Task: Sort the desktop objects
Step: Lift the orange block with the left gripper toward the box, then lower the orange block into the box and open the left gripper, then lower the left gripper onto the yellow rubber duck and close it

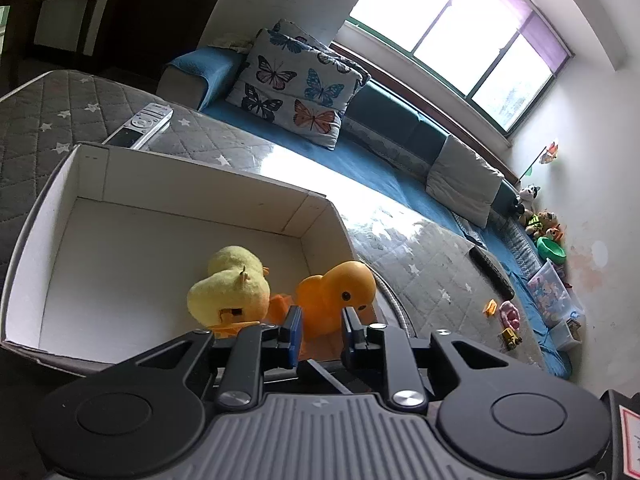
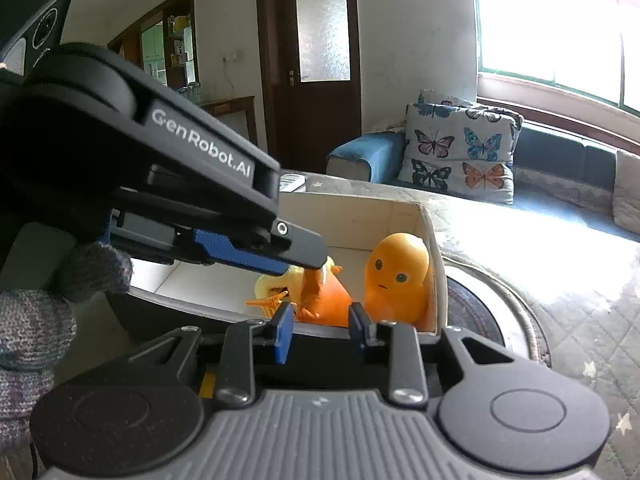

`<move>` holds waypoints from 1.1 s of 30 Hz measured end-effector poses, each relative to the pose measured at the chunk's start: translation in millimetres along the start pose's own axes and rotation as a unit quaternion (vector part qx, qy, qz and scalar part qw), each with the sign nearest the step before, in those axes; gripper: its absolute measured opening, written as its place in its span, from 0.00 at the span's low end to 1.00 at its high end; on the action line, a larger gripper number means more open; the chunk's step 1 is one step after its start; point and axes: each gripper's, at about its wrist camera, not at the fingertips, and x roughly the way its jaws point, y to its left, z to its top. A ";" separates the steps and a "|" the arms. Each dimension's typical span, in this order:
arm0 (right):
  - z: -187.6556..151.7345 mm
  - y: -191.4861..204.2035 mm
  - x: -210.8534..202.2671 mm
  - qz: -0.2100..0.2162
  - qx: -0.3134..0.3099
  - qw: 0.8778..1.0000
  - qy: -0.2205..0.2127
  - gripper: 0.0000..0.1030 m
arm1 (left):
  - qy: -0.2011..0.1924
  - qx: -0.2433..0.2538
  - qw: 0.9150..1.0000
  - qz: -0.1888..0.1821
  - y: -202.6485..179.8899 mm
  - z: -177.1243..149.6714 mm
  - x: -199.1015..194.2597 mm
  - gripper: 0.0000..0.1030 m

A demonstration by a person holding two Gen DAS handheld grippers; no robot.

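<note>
A white cardboard box [image 1: 192,176] holds a yellow plush duck [image 1: 230,284] and an orange rubber duck [image 1: 344,284]. My left gripper [image 1: 322,320] hangs over the box's near right corner with its jaws a little apart. Orange toy surface shows in the gap, and the pads are not seen pressing on it. In the right wrist view the left gripper [image 2: 308,262] points down at an orange toy piece [image 2: 326,300] lying between the plush duck [image 2: 272,284] and the rubber duck [image 2: 396,276]. My right gripper [image 2: 322,330] sits just outside the box's near wall [image 2: 360,216], jaws apart and empty.
A white remote control [image 1: 140,126] lies on the grey star-quilted cover [image 1: 48,120] behind the box. A butterfly cushion [image 1: 296,84] leans on the blue sofa. Small toys [image 1: 508,316] and a dark remote [image 1: 492,272] lie far right. A gloved hand [image 2: 36,320] holds the left gripper.
</note>
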 end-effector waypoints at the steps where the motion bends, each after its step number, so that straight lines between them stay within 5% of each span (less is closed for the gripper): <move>1: -0.7 0.4 -1.4 0.000 0.000 1.000 -0.001 0.29 | 0.000 0.000 1.000 0.001 0.5 -1.2 -1.9 0.23; 21: -29.9 20.7 -26.5 0.025 -0.009 1.000 0.011 0.36 | -0.012 0.047 0.998 0.044 2.4 -41.9 -36.3 0.23; 33: -52.6 43.3 -30.1 0.044 -0.022 0.998 0.033 0.51 | -0.002 0.005 0.998 0.064 36.8 -56.8 -46.4 0.24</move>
